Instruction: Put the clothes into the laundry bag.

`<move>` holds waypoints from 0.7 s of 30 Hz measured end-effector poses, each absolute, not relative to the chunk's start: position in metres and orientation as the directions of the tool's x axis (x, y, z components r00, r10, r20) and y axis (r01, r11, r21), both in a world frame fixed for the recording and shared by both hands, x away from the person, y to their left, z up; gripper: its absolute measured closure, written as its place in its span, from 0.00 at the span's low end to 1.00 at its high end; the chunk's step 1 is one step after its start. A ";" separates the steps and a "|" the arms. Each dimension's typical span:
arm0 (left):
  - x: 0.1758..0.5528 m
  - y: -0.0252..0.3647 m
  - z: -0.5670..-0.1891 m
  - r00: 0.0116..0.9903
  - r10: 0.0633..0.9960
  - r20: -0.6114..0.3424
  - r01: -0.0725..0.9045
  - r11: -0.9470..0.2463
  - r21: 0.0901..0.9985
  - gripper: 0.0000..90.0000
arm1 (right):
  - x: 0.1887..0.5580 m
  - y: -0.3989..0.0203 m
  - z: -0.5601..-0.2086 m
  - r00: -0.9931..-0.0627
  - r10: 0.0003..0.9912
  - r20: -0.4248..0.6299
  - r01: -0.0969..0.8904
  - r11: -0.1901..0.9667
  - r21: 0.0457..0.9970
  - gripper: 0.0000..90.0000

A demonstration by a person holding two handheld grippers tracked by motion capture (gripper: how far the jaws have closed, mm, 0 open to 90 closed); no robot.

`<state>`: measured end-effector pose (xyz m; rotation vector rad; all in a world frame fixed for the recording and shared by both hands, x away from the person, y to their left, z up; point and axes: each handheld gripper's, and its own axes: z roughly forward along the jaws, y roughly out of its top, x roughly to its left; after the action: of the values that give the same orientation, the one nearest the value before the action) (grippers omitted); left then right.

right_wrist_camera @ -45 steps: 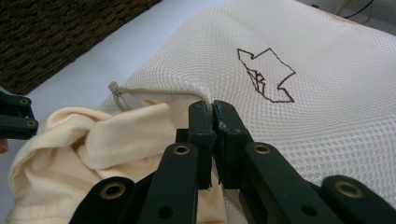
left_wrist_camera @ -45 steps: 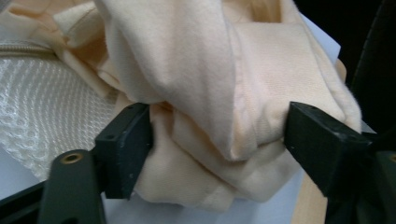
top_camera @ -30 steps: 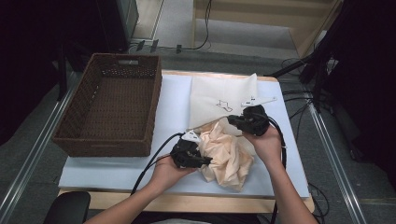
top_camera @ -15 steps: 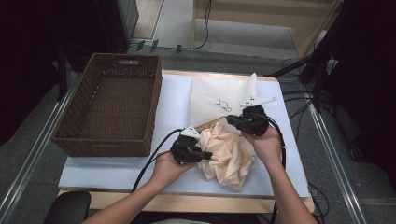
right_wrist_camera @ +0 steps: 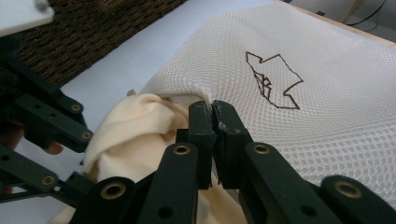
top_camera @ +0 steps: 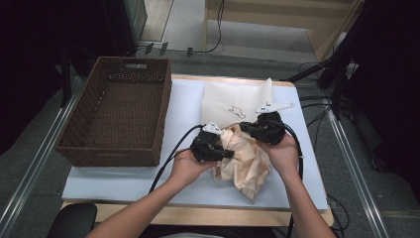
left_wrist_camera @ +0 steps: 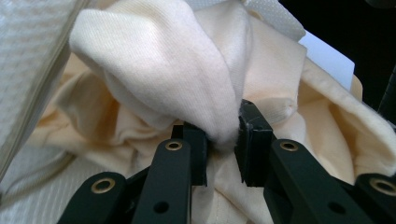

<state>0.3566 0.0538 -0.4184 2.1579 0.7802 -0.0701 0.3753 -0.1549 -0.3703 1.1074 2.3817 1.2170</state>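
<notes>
A rectangular dark-brown woven wicker basket (top_camera: pixel 116 116) stands at the left of the pale-blue table mat (top_camera: pixel 119 181). The left gripper (left_wrist_camera: pixel 223 140) has its jaws clamped on a soft bunched fold of the crumpled cream knit garment (top_camera: pixel 247 158), which lies at mid-table just beside the basket. The right gripper (right_wrist_camera: pixel 212 122) has its jaws pressed together on the edge of a white honeycomb-mesh bag (right_wrist_camera: pixel 327 93) with a brown outline motif, its near edge touching the garment.

Right gripper (right_wrist_camera: pixel 213 112) pinches the mesh bag (right_wrist_camera: pixel 299 60) edge above cream cloth (right_wrist_camera: pixel 130 126).
</notes>
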 end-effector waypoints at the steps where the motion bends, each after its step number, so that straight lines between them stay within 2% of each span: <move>1: 0.360 0.052 -0.419 0.800 0.503 -0.326 0.571 -0.471 0.672 0.86 | 0.375 -0.155 -0.370 -0.682 0.722 0.118 0.518 0.363 0.775 0.98; 6: 0.371 0.041 -0.419 0.810 0.515 -0.280 0.553 -0.515 0.655 0.86 | 0.375 -0.156 -0.369 -0.680 0.723 0.125 0.522 0.356 0.775 0.98; 17: 0.396 0.034 -0.396 0.787 0.577 -0.216 0.543 -0.484 0.686 0.86 | 0.373 -0.159 -0.365 -0.680 0.721 0.133 0.515 0.341 0.786 0.98; 21: 0.401 0.028 -0.398 0.780 0.592 -0.204 0.543 -0.479 0.690 0.86 | 0.374 -0.161 -0.365 -0.676 0.724 0.136 0.519 0.337 0.785 0.98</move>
<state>0.4006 0.0284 -0.3977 2.1845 0.8394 0.0790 0.3738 -0.1608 -0.3647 1.1236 2.3638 1.2530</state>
